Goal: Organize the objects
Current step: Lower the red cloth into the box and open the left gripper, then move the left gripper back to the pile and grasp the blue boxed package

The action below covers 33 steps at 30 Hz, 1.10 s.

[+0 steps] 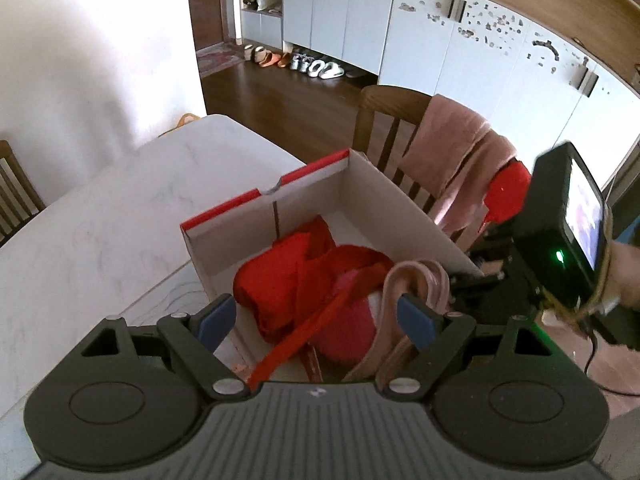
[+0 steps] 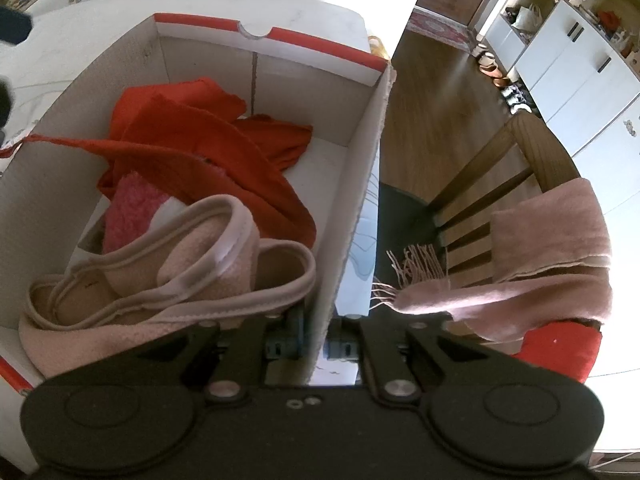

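Two grippers: my right gripper (image 2: 310, 346) pinches the box (image 2: 356, 184) wall; my left gripper (image 1: 316, 320) hangs spread, empty. Next, I fetch the pink scarf (image 2: 552, 248) from the chair (image 2: 480, 184).

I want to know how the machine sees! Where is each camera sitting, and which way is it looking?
Left wrist view: sits on the left gripper, jaws open, looking down into the cardboard box; the right gripper and a hand show.
Right wrist view: sits on the right gripper, jaws shut on the box wall, looking down.
Both show the red cloth, pink scarf, chair.
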Motion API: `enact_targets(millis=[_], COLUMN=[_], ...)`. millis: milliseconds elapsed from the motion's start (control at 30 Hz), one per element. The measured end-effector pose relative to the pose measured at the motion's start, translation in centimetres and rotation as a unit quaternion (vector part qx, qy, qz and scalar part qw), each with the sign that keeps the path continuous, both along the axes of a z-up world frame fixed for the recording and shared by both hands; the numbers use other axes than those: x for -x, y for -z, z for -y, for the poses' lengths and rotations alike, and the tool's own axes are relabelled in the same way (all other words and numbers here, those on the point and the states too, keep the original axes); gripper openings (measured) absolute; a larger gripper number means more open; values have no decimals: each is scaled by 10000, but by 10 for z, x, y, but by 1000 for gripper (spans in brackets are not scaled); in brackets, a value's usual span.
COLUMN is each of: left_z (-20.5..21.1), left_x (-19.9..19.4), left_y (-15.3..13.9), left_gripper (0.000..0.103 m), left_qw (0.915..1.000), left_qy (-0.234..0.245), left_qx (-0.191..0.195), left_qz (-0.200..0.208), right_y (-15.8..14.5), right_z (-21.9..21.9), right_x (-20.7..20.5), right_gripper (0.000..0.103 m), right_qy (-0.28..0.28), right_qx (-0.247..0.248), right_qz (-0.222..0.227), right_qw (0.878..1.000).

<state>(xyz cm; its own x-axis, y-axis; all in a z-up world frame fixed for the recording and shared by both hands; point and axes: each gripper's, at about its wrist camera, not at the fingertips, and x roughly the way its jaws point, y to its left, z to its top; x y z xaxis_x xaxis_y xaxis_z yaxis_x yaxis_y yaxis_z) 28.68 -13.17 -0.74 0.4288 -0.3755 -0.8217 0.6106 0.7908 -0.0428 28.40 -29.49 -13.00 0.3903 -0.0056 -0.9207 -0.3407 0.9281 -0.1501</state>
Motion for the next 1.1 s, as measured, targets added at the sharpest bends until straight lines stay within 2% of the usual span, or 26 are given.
enact_targets(millis=[200,267,333,667,867,1033,1100], left_z=[-6,-8,-11,-43,-87,-134,-151], left_x=[17,23,29,54,73,83,86], left_y=[1,1,-1,-6,-14,-12,-8], left_gripper=[88,96,98,98,98,99,103], left_qw=[9999,9997,9994,9973,9929,9854,9815], left_qy=[-46,-93,-133,-530,-1042,-1626,-1859], left_qx=[-45,-83,-111,-60,19,30,20], left_qz=[108,197,296,498,576,497,461], right_y=[1,1,1,2,2,3,4], right_z=[-2,-1,-1,-4,-10,-12,-11], right_x=[0,1,1,3,6,5,5], right_gripper=[8,8,8,7,8,8,8], right_qy=[-47,-54,-60,-181,-354,-453,-472], right_qx=[49,55,52,83,108,133,129], right_qz=[8,14,24,62,56,75,75], right_qw=[10000,10000,10000,9998,9993,9989,9988])
